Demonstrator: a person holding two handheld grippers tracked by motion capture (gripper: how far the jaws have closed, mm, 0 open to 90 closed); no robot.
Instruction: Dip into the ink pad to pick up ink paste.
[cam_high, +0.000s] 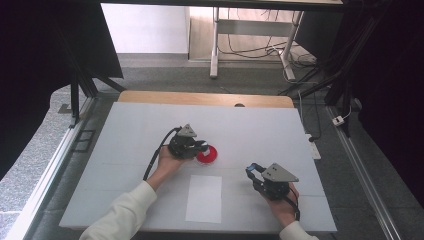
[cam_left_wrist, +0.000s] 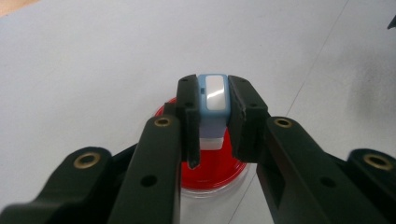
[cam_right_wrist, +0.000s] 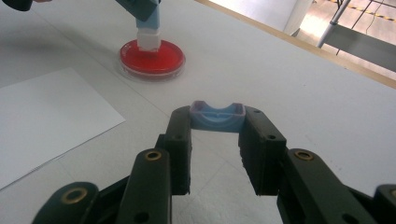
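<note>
The round red ink pad (cam_left_wrist: 210, 170) lies under the blue stamp (cam_left_wrist: 213, 100). The left gripper (cam_left_wrist: 213, 121) clamps that stamp; the right gripper (cam_right_wrist: 218, 140) clamps the blue cap (cam_right_wrist: 217, 118).

You have two grippers at work: the left gripper (cam_high: 200, 146) and the right gripper (cam_high: 252, 170). On the table (cam_high: 125, 135) you can count one red ink pad (cam_high: 207, 156), one blue stamp (cam_left_wrist: 213, 100), one blue cap (cam_right_wrist: 218, 116) and one white paper sheet (cam_high: 204, 198).

red dish (cam_high: 207, 155), blue stamp (cam_left_wrist: 213, 99), white paper (cam_high: 204, 198)
</note>
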